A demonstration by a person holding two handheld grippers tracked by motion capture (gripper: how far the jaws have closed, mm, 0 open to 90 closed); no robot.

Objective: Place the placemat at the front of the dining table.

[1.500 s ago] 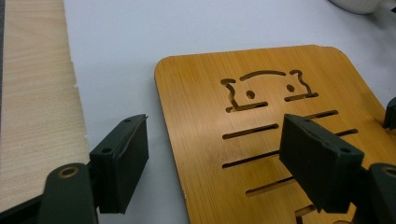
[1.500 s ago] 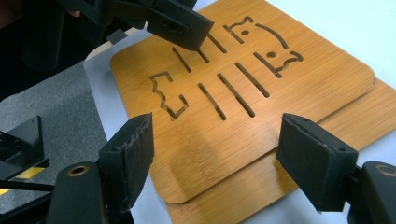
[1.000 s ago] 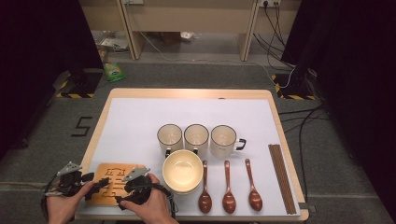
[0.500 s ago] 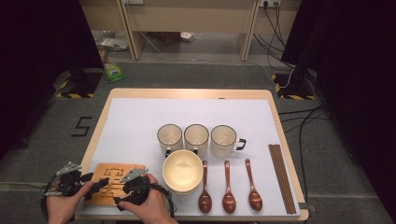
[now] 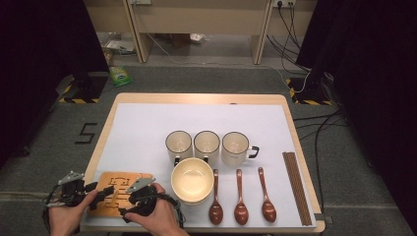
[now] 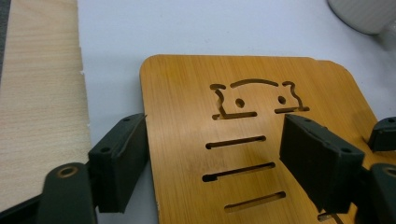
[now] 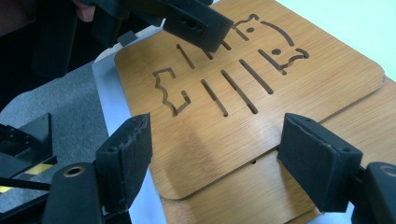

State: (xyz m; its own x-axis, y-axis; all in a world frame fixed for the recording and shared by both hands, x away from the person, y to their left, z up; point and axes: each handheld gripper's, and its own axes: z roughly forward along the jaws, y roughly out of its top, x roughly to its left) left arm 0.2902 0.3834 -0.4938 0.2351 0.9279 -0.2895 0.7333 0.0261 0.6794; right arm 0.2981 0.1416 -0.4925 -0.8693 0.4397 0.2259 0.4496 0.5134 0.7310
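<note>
A wooden slotted board with a cut-out pattern lies at the table's front left corner. In the right gripper view this board rests askew on a second, similar board. My left gripper is open at the board's left edge. One of its jaws stands beside the edge on the white mat and the other over the board. My right gripper is open at the board's near right side, jaws spread above the wood. Across the board, the left gripper hovers over the far edge.
Right of the board stands a cream bowl, with three white cups in a row behind it. Three brown spoons lie right of the bowl. Dark chopsticks lie near the right table edge.
The right gripper has drawn back a little toward the table's front edge. The left gripper and the board have hardly moved.
</note>
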